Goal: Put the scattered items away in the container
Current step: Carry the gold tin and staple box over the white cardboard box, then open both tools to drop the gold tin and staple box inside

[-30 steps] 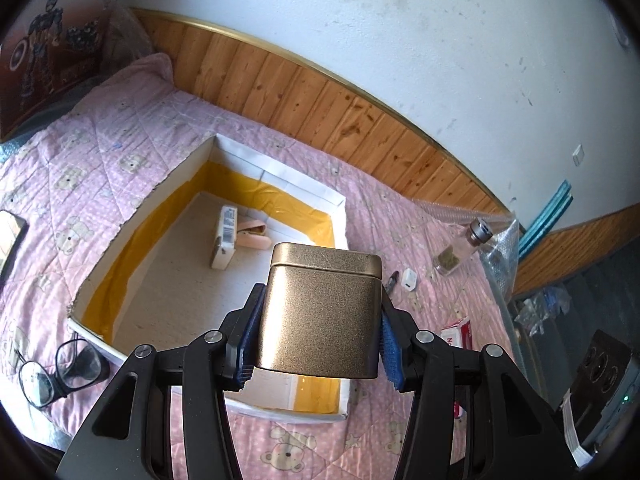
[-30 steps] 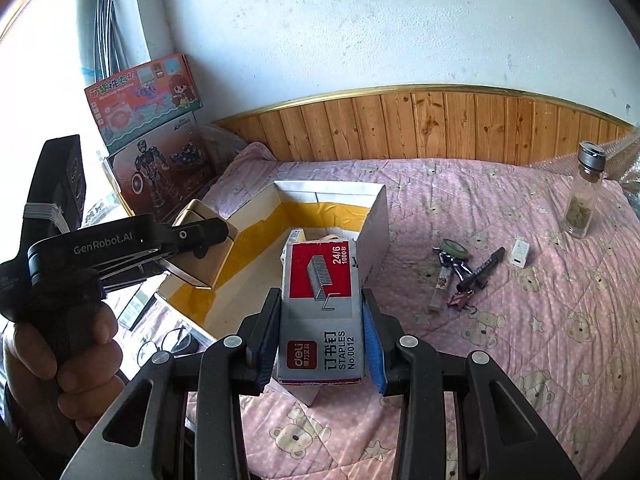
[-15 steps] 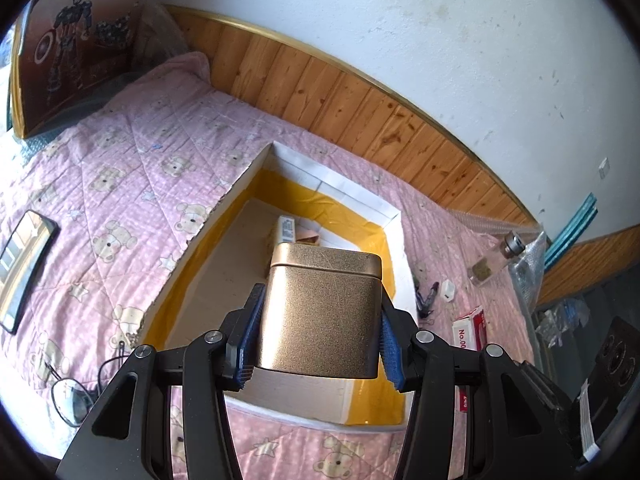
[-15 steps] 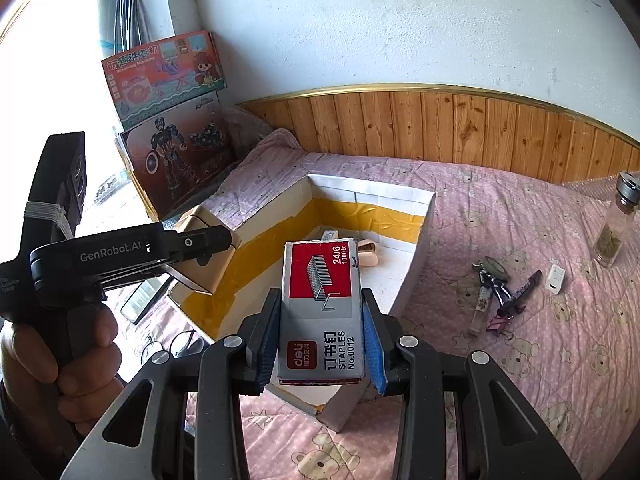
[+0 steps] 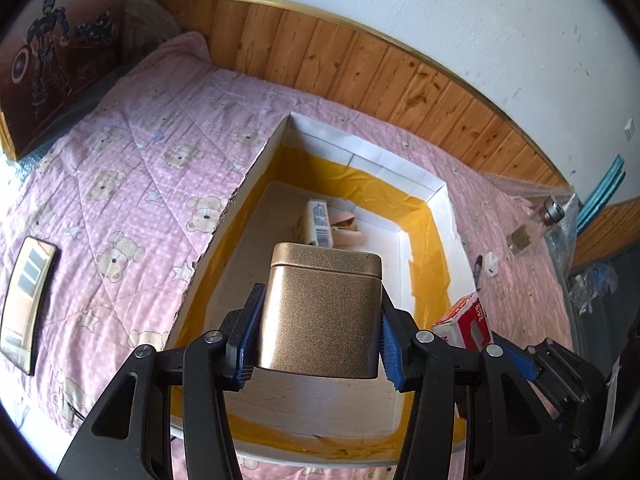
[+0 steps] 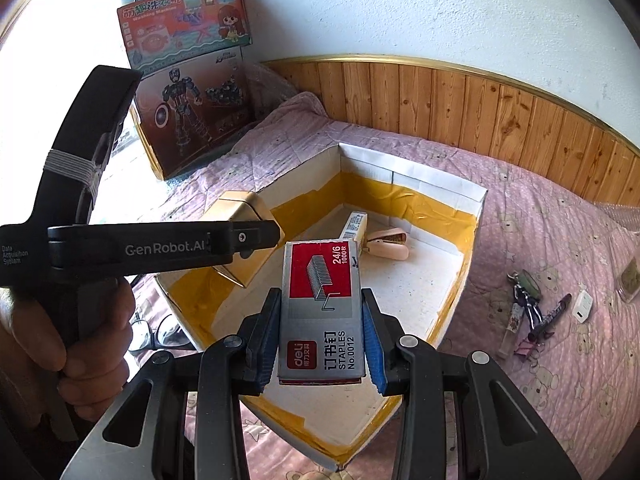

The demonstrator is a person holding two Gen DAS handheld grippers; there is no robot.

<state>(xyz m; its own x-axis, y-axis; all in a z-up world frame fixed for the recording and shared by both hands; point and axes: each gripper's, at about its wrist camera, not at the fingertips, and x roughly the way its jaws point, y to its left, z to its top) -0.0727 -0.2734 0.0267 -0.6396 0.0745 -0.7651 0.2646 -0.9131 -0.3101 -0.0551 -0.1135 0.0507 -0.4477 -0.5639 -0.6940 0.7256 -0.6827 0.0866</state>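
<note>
My left gripper (image 5: 318, 342) is shut on a gold metal tin (image 5: 322, 308), held above the open cardboard box (image 5: 436, 196) lined with yellow tape. My right gripper (image 6: 322, 340) is shut on a red and grey staples box (image 6: 322, 308), also over the cardboard box (image 6: 480, 200). Inside lie a small white carton (image 5: 320, 226) and a pink clip-like item (image 6: 390, 242). In the right wrist view the left gripper (image 6: 256, 236) shows side-on with the tin (image 6: 240, 216), a hand (image 6: 92, 340) gripping its handle. The staples box (image 5: 466, 324) appears at the right in the left wrist view.
On the pink bear-print quilt (image 5: 132, 184) lie keys (image 6: 528, 304), a pen (image 6: 556, 312), a white plug (image 6: 582, 306) and a glass jar (image 5: 532, 230) to the right. A phone (image 5: 26, 300) and glasses (image 6: 160, 334) lie left. Toy boxes (image 6: 192, 92) lean by the wall.
Both grippers have moved forward and lower over the cardboard box, still holding the tin and the staples box. The box interior now fills more of both views.
</note>
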